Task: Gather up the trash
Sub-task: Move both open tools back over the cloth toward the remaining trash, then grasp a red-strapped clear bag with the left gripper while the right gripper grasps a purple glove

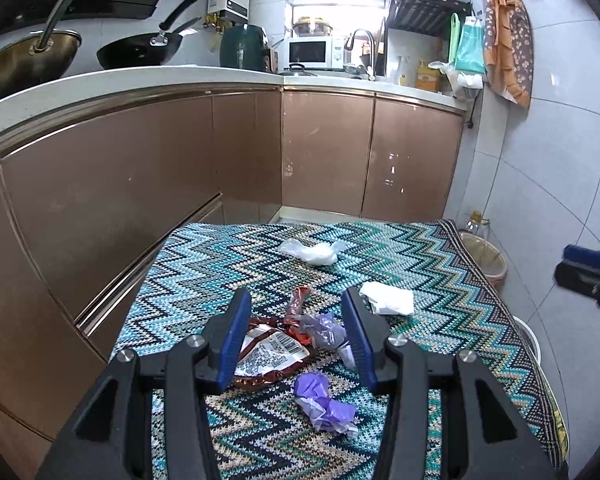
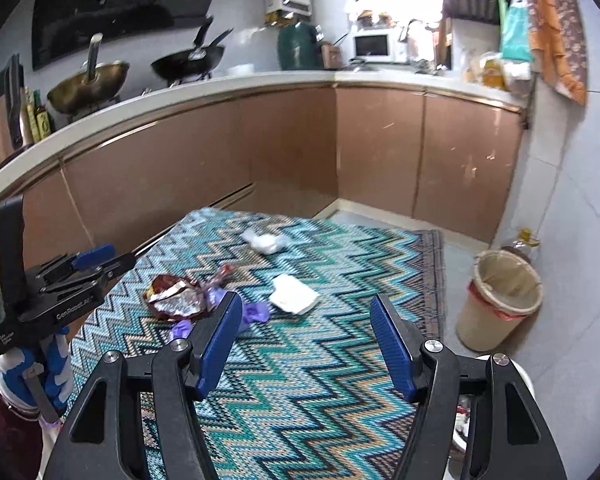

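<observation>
Trash lies on a zigzag-patterned cloth (image 1: 440, 256): a red-brown snack wrapper (image 1: 270, 354), crumpled purple wrappers (image 1: 324, 402), a folded white tissue (image 1: 388, 298) and a clear plastic scrap (image 1: 312, 251). My left gripper (image 1: 296, 300) is open and empty, its jaws either side of the snack wrapper and a purple wrapper. My right gripper (image 2: 304, 308) is open and empty above the cloth (image 2: 320, 360), to the right of the trash. In its view I see the snack wrapper (image 2: 176, 298), the tissue (image 2: 294, 299), the plastic scrap (image 2: 265, 242) and the left gripper (image 2: 100, 264).
A beige waste bin (image 2: 500, 300) with a liner stands on the floor right of the cloth; it shows in the left view (image 1: 484, 258). Brown cabinets (image 1: 324, 152) and a counter with pans run behind. A white bowl (image 2: 520, 372) sits low right.
</observation>
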